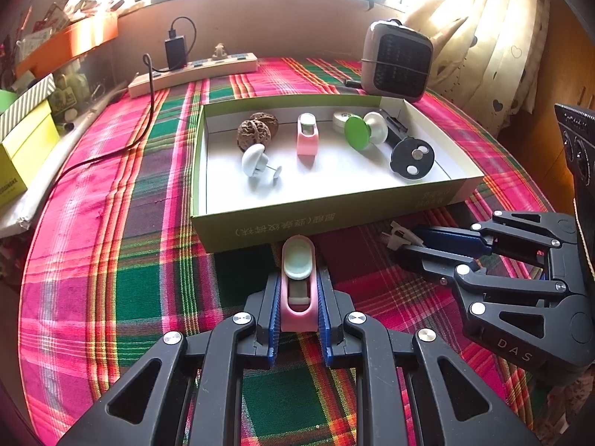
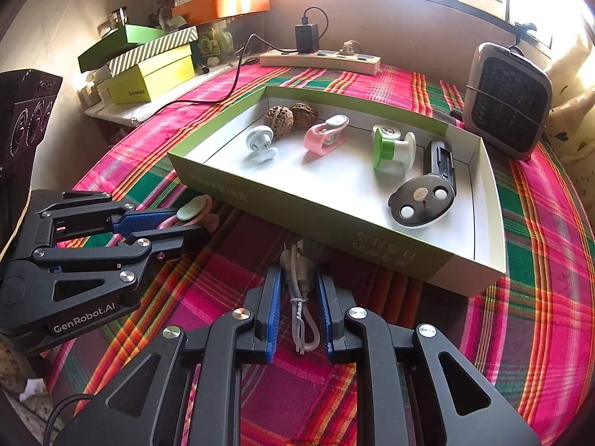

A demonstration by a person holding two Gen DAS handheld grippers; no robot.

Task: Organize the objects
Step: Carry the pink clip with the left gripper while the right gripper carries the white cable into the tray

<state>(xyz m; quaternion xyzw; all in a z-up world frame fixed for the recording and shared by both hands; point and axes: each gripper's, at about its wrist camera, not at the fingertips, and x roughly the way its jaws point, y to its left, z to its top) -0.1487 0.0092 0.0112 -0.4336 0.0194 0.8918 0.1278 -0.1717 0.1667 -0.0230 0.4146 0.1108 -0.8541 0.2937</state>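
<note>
My left gripper [image 1: 298, 286] is shut on a pink clip with a mint-green cap [image 1: 297, 260], held low over the plaid cloth just before the box's near wall. From the right wrist view the left gripper [image 2: 186, 225] and its pink clip [image 2: 195, 209] show at the left. My right gripper [image 2: 297, 282] is shut on a bundled grey-white cable with a plug [image 2: 302, 319]. It appears in the left wrist view too, the right gripper [image 1: 407, 242] with the plug [image 1: 399, 236] sticking out. A shallow green box [image 1: 334, 219] [image 2: 282, 208] holds two walnuts [image 1: 256, 130], a second pink clip [image 1: 307, 137], a green-white spool [image 1: 362, 132], a white knob [image 1: 254, 161] and a black device [image 1: 411, 158].
A power strip [image 1: 193, 72] with a black charger [image 1: 175, 50] and its cord lies behind the box. A small grey heater [image 1: 398, 61] stands at the back right by a curtain [image 1: 483, 37]. Stacked boxes [image 2: 148, 70] crowd the left edge. Plaid cloth [image 1: 111, 260] covers the table.
</note>
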